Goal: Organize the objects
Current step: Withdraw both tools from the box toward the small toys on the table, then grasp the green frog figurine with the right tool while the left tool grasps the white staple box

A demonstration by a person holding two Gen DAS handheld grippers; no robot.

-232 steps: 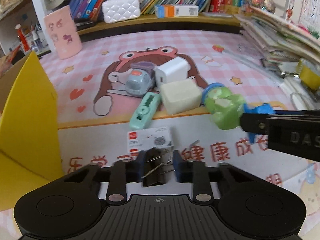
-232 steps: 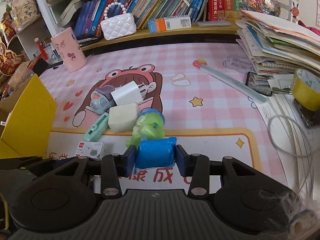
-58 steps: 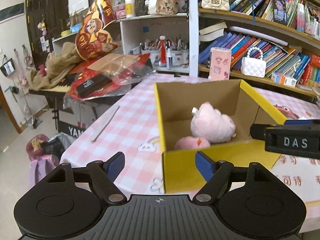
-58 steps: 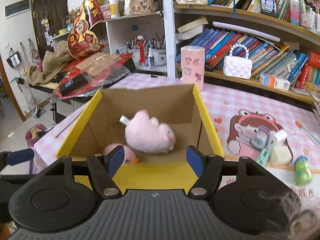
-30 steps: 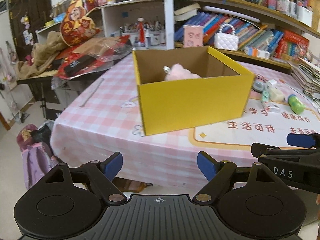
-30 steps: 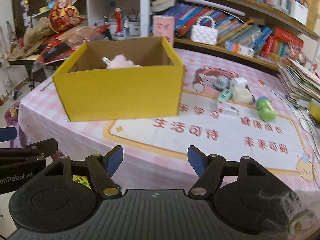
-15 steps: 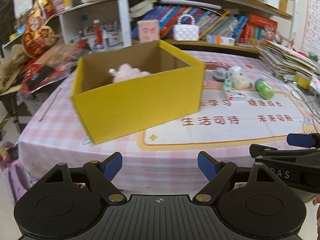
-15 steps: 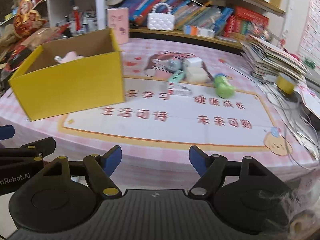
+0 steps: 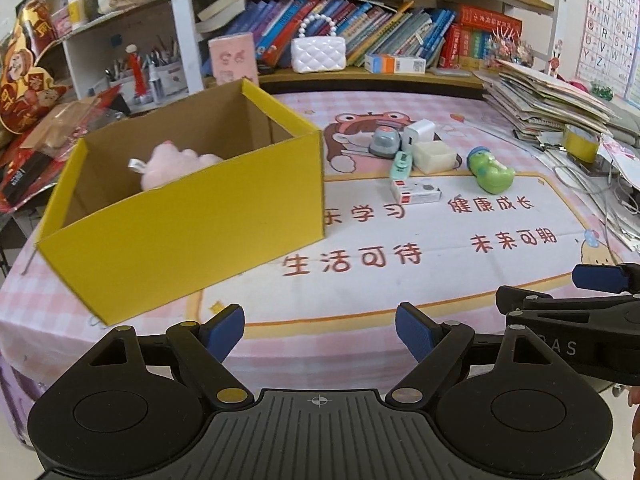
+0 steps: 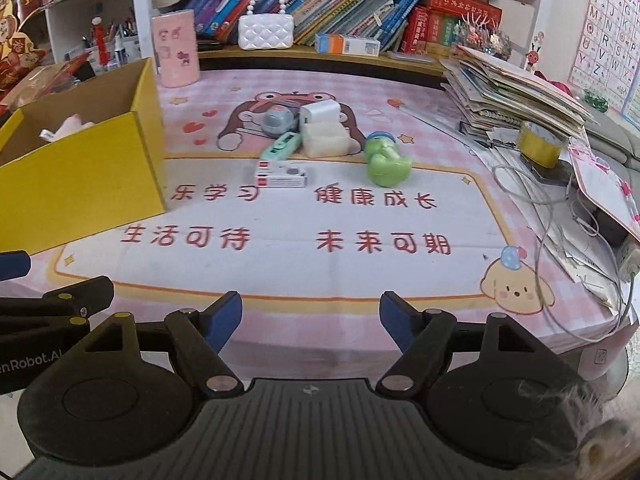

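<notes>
Cardboard first: the yellow box (image 9: pixel 192 216) sits at the left of the pink checked table (image 10: pixel 400 92), its walls stiff but thin, so it would buckle if pinched hard at the rim. A pink plush toy (image 9: pixel 176 162) lies inside it, soft and light.

Right of the box, towards the far side, the loose things wait in a huddle. The green toy (image 10: pixel 387 160) is the bulkiest of them, rounded and probably slick plastic, so I would take it across its narrower middle rather than the fat near end. The cream block (image 10: pixel 324 140) looks squashy (foam or a big eraser, hard to tell from here) and its flat sides offer an easy hold. The white charger (image 10: pixel 320 111) and the grey-blue gadget (image 10: pixel 276 120) behind it are hard and compact, touching the block or nearly so. The small white box (image 10: pixel 282 175) lies flat just nearer, light card, best gripped across its short width. The mint correction tape (image 10: pixel 280 145) is slim, best taken across its width.

The left gripper (image 9: pixel 320 330) hangs at the near edge with its jaws wide and nothing between them. The right gripper (image 10: pixel 311 318) is likewise empty, its jaws having just been opening.
</notes>
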